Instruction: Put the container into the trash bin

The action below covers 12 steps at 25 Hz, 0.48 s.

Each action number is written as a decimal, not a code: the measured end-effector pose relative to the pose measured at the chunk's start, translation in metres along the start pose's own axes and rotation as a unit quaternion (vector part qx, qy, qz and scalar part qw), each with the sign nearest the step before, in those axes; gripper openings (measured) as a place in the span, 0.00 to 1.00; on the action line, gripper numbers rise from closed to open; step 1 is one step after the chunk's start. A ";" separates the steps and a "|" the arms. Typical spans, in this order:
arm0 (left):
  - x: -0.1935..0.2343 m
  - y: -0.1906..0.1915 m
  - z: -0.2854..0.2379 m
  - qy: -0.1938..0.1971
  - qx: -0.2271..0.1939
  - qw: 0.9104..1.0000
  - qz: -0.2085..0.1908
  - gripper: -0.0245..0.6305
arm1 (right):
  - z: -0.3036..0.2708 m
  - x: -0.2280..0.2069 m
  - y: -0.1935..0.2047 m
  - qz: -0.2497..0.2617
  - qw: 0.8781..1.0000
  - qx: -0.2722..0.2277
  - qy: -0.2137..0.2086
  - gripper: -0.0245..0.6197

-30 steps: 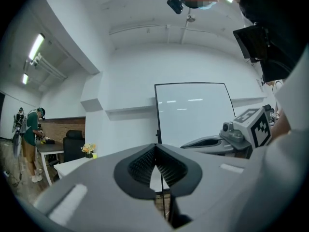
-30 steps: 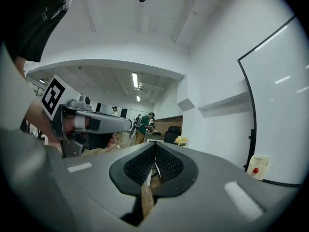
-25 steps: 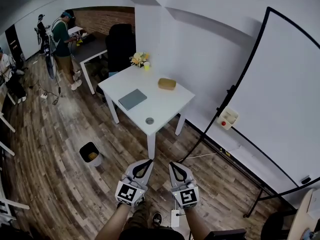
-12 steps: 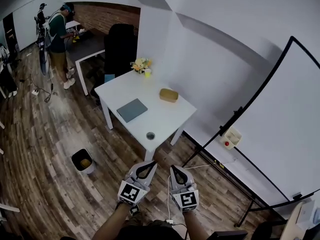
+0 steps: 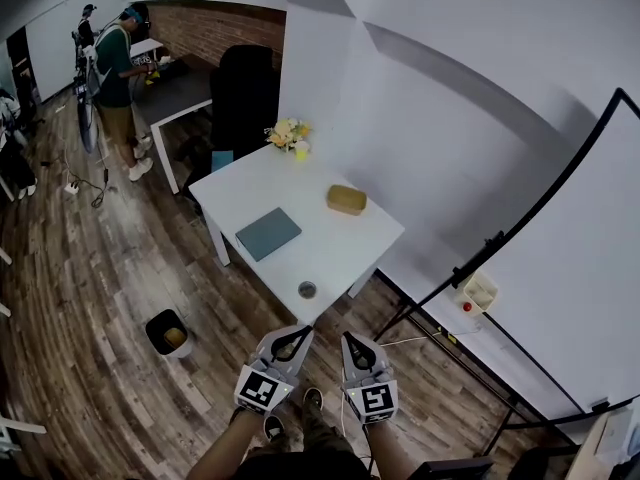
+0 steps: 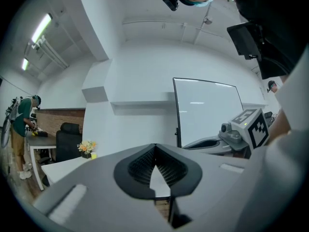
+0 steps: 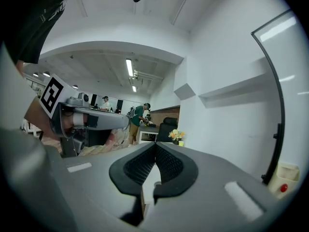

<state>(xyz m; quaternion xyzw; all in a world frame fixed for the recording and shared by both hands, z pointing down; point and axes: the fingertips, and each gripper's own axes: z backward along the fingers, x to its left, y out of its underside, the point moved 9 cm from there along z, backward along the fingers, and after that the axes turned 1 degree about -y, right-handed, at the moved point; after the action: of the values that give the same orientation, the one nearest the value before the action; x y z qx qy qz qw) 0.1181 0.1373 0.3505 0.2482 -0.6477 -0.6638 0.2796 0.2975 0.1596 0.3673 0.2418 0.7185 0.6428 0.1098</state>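
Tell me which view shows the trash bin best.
Head view. It looks down on the trash bin, open-topped on the wooden floor left of the white table, with a yellowish item inside. The left gripper view and right gripper view show walls, ceiling and part of the table, but no bin.

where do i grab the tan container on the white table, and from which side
Take the tan container across its shorter width. It looks low and rounded and lies flat on the white table near the wall-side edge, so coming from above or the open front side with the right gripper, jaws opened first, seems best.
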 end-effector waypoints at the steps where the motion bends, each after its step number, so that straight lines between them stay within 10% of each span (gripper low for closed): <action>1: 0.008 0.005 -0.005 -0.006 0.003 1.000 -0.007 0.04 | -0.011 -0.004 0.002 -0.005 1.000 -0.005 -0.004 0.06; 12: 0.040 0.022 -0.108 -0.038 0.022 0.999 -0.024 0.04 | -0.092 -0.097 0.022 -0.027 0.998 -0.014 -0.055 0.06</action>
<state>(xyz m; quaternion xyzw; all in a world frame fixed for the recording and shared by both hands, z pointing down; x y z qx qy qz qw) 0.1646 0.0316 0.3696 0.2446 -0.6661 -0.6647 0.2335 0.3423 0.0333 0.3874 0.2559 0.7084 0.6355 0.1699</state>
